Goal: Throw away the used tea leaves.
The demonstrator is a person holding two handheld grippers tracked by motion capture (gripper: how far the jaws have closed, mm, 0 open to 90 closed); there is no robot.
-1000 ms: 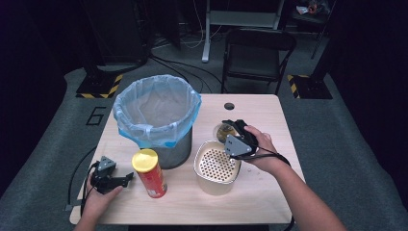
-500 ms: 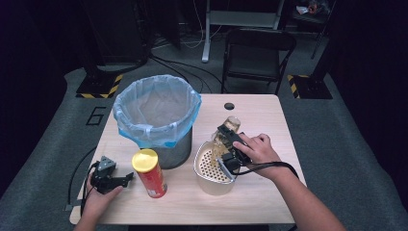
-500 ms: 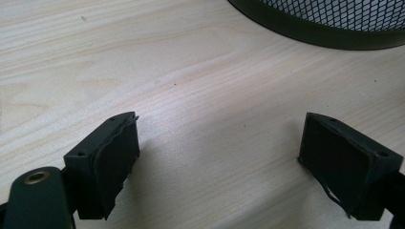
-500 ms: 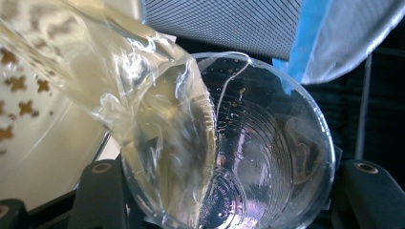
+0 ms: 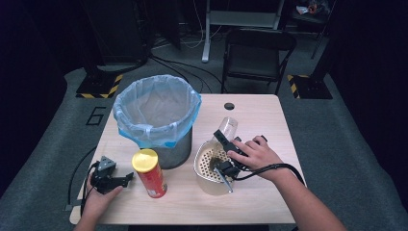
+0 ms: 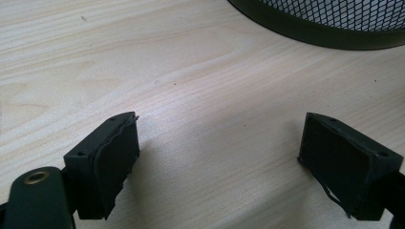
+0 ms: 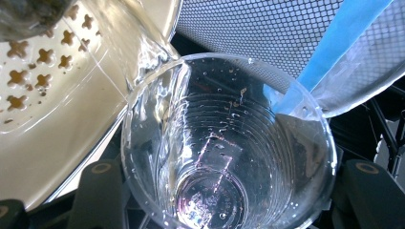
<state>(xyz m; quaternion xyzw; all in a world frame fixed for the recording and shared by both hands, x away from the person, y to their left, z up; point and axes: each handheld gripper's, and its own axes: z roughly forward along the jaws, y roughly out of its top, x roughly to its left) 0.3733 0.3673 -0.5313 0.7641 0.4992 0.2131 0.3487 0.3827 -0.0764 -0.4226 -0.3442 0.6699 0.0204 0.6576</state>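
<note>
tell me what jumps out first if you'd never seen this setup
The clear plastic cup stands out first, clamped in the right tongs and tipped over the cream perforated strainer at the table's front right. Next comes the mesh bin with its pale blue liner at the left centre, with a red chip can standing upright just in front of it. The left tongs rest open near the front left corner.

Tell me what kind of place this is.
Probably a lab or studio set up for recording: a small wooden table on grey carpet, a folding chair behind it, cables and hazard-striped stand bases in a dark room.
</note>
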